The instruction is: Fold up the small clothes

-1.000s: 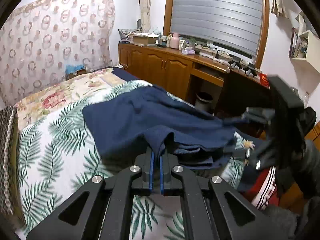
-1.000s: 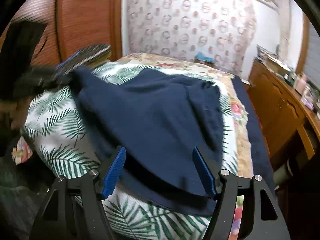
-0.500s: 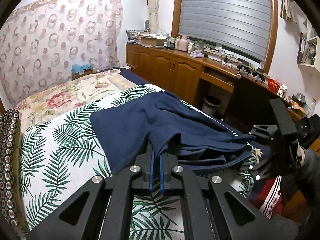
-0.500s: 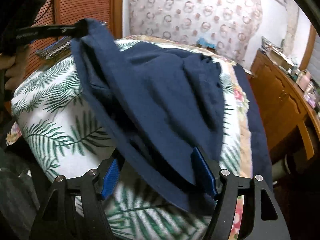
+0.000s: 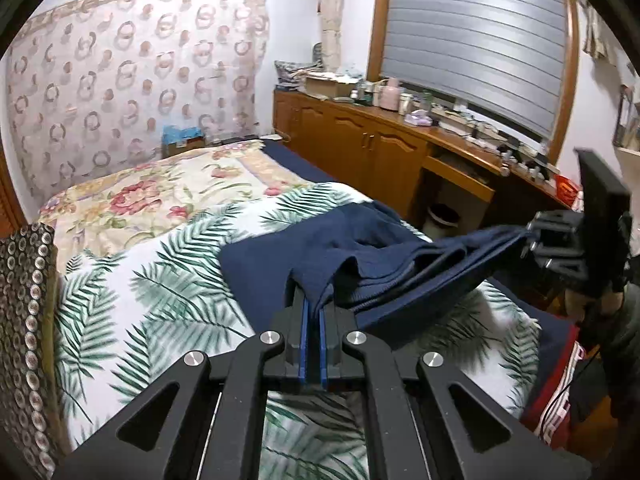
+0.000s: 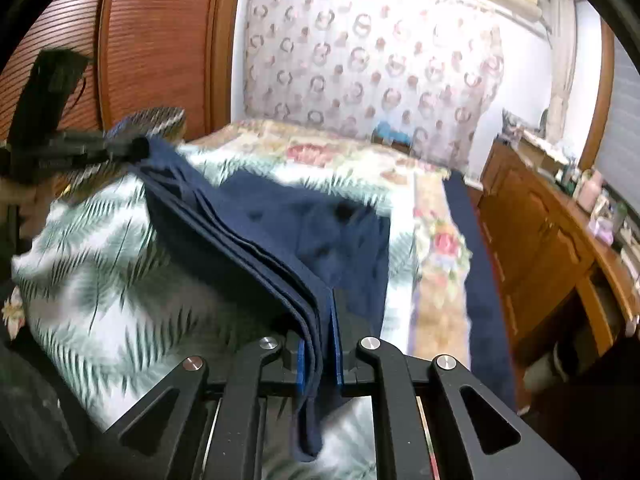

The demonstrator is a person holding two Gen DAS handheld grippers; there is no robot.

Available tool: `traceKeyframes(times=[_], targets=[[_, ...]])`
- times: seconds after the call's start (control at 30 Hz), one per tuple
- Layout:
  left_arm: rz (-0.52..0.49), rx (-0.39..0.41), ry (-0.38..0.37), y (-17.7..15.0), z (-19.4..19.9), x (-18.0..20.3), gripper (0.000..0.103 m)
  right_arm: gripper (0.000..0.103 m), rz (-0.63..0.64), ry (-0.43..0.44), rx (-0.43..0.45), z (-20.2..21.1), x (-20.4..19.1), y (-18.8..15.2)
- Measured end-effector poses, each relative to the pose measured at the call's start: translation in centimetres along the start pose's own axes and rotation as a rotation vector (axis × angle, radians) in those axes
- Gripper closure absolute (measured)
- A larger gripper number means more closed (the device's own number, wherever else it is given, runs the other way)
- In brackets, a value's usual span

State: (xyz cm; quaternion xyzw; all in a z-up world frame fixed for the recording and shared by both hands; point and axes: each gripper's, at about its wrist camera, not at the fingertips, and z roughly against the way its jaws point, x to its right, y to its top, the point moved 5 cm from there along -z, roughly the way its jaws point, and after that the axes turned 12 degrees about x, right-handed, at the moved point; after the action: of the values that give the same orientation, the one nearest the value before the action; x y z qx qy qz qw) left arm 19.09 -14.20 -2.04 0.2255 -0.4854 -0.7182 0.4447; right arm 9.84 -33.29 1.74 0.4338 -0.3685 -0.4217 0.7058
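Observation:
A navy garment (image 5: pixel 320 256) lies doubled on the palm-leaf bedcover (image 5: pixel 168 280), its near layered edge lifted off the bed. My left gripper (image 5: pixel 314 304) is shut on one corner of that edge. In the left wrist view my right gripper (image 5: pixel 536 236) holds the other end, which stretches out to the right. In the right wrist view the right gripper (image 6: pixel 320 308) has its jaws closing, and the blue pads (image 6: pixel 337 336) press on several stacked layers of the garment (image 6: pixel 280 220). The edge runs taut from there up to the left gripper (image 6: pixel 136 146) at the upper left.
A floral quilt (image 5: pixel 152 200) covers the far part of the bed. A wooden cabinet (image 5: pixel 360 148) with a cluttered top runs along the right side, with a bin (image 5: pixel 440 216) under it. A patterned cushion (image 5: pixel 24 300) sits at the left, and a wooden wardrobe (image 6: pixel 160 40) stands behind it.
The right gripper's jaws stood wide around the garment's edge and are now clamped on it. Both grippers have lifted and drawn back, pulling the folded edge taut off the bed.

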Motion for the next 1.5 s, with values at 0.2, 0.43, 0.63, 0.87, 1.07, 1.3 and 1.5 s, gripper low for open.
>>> traceKeyframes(times=[0.2, 0.43, 0.63, 0.87, 1.07, 1.3, 1.5], targets=[[0.025, -0.032, 0.044, 1.4, -3.5, -3.8, 0.098, 0.094, -0.011, 0.014, 0.053, -5.0, 1.2, 4.2], [0.062, -0.078, 0.065, 2.2, -8.4, -7.0, 0.098, 0.094, -0.031, 0.048, 0.011, -12.0, 3.4, 5.3], [0.068, -0.133, 0.078, 1.4, -11.6, -8.4, 0.098, 0.093, -0.067, 0.082, -0.064, -15.0, 5.1, 5.2], [0.071, -0.130, 0.098, 1.5, -11.5, -8.9, 0.081, 0.093, -0.092, 0.113, -0.111, -16.8, 6.2, 6.0], [0.060, -0.099, 0.112, 2.1, -10.9, -9.9, 0.063, 0.066, -0.132, 0.081, -0.124, -17.9, 7.3, 6.7], [0.066, -0.164, 0.091, 0.5, -12.8, -10.2, 0.061, 0.033, -0.185, 0.006, -0.069, -15.8, 8.7, 8.4], [0.095, -0.187, 0.083, -0.5, -14.0, -10.7, 0.026, 0.025, -0.206, -0.014, -0.130, -14.6, 8.0, 5.4]])
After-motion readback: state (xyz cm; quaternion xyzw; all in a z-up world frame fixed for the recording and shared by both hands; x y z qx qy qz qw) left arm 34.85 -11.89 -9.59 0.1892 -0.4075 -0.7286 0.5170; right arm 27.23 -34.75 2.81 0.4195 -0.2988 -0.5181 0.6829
